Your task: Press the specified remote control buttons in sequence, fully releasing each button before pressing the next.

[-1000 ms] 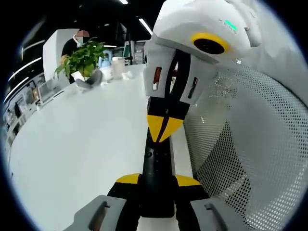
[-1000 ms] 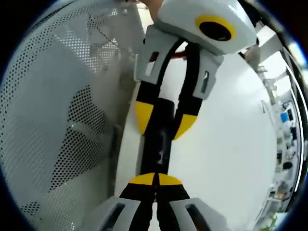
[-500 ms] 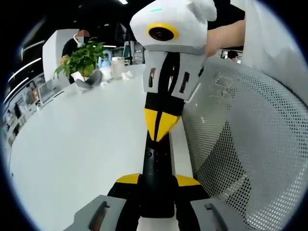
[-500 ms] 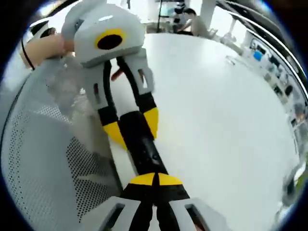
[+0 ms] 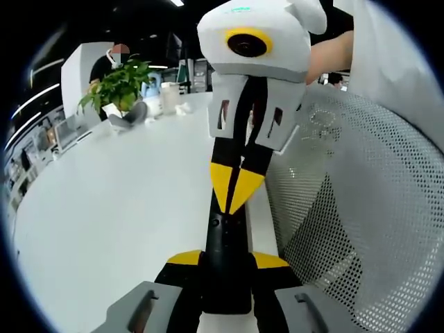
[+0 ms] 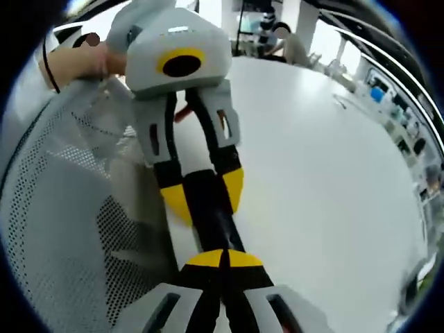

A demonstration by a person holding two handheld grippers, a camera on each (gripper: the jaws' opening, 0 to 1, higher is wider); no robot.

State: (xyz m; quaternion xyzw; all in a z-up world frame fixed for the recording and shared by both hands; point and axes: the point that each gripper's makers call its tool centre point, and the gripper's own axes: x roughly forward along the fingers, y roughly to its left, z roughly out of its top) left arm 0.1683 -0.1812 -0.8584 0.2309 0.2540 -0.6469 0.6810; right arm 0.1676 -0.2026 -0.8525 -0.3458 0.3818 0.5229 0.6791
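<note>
Lowered again onto the black remote (image 5: 225, 239), the clenched right hand-held gripper (image 5: 236, 202) meets it near the white tabletop (image 5: 111, 208) edge, beside a mesh chair (image 5: 354, 208), while the left hand-held gripper (image 5: 227, 267) is clamped on it.

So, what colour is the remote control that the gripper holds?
Black; the remote control shows best in the left gripper view, clamped in the left gripper.

Slim black plastic remote control (image 5: 225, 260); glossy white tabletop (image 5: 118, 208); white perforated mesh panel (image 5: 361, 208) (fine dot pattern); yellow-tipped grey-and-black left gripper (image 5: 227, 260); matching right gripper (image 6: 223, 260); green leafy potted plant (image 5: 119, 83).
</note>
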